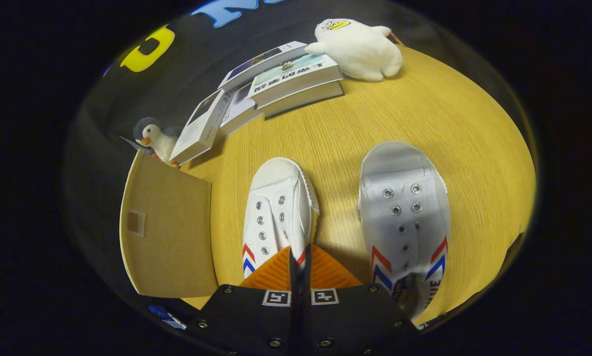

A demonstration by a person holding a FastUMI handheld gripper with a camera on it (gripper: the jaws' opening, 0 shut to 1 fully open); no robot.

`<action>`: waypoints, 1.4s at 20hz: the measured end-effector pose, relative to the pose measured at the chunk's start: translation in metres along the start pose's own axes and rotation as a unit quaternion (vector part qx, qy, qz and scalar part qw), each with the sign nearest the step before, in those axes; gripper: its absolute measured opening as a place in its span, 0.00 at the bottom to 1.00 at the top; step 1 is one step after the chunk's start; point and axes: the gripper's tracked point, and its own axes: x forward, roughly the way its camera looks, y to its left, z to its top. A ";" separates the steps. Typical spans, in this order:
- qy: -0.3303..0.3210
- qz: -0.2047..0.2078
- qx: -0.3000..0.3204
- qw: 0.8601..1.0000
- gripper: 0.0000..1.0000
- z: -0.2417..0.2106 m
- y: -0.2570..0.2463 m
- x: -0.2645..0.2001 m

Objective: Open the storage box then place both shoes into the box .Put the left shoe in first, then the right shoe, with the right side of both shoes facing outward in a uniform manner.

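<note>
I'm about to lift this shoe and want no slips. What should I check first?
1. Grip: the gripper has its fingers closed on the near white shoe at its side wall: ok.
2. This is the left shoe: cannot tell.
3. Storage box open: a tan flap stands beside the shoe, inside hidden: cannot tell.
4. The second shoe lies apart from the held one: ok.
5. The books lie well beyond the fingers: ok.

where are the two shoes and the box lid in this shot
left-hand shoe point(278, 207): gripper view, on its laced upper, just ahead of the tool's closed fingers.
right-hand shoe point(404, 198): gripper view, on its tongue between the eyelets.
box lid point(169, 232): gripper view, on its flat tan face.
</note>
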 end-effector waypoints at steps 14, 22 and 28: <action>-0.052 0.079 -0.015 0.995 0.01 0.044 0.127 -0.087; -0.063 0.094 -0.053 0.992 0.01 0.048 0.207 -0.085; -0.054 0.100 -0.075 0.991 0.00 0.033 0.261 -0.056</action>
